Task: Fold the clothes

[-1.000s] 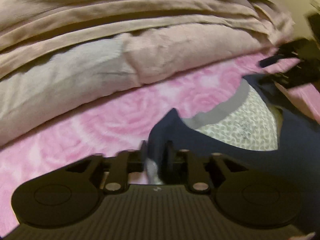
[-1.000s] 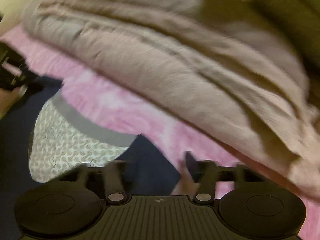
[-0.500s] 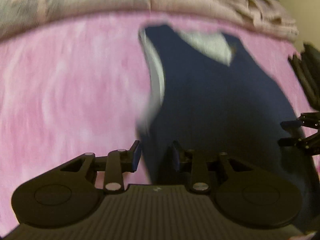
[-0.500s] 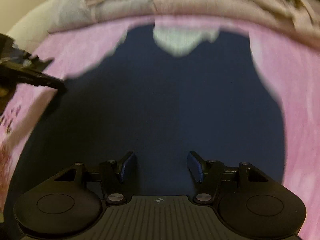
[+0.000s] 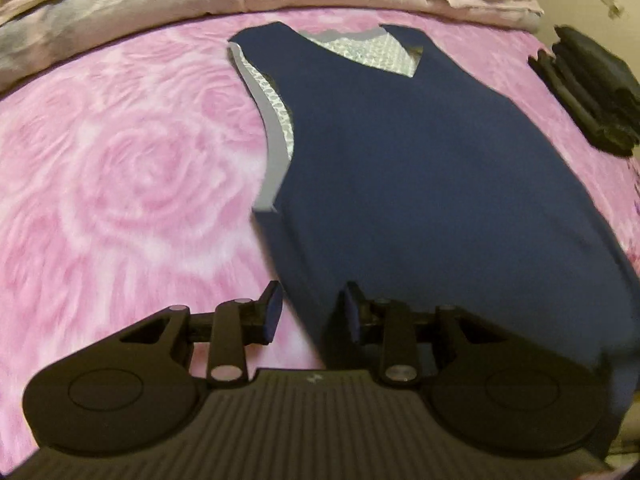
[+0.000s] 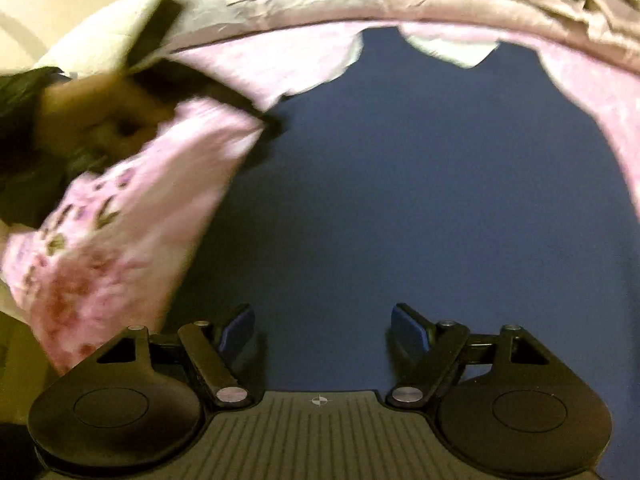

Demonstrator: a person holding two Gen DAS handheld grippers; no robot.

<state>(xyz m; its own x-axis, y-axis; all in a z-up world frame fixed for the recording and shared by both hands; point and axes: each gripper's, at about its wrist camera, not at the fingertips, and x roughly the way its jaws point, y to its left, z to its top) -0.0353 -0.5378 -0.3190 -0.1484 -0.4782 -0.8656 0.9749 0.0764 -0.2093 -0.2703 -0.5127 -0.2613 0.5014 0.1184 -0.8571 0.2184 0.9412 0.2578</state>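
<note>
Since 0.5 s ago, both grippers, left gripper [image 5: 308, 312] and right gripper [image 6: 323, 326], spread wider, released above the navy vest [image 5: 432, 184].

matt navy cloth vest [image 5: 420, 168]; plush pink blanket [image 5: 120, 168]

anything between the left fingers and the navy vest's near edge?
Nothing visible. The left gripper is open right at the navy vest, whose side edge runs into the gap between the fingers. Only the pink rose blanket lies beneath. The right gripper hovers open over the vest.
</note>
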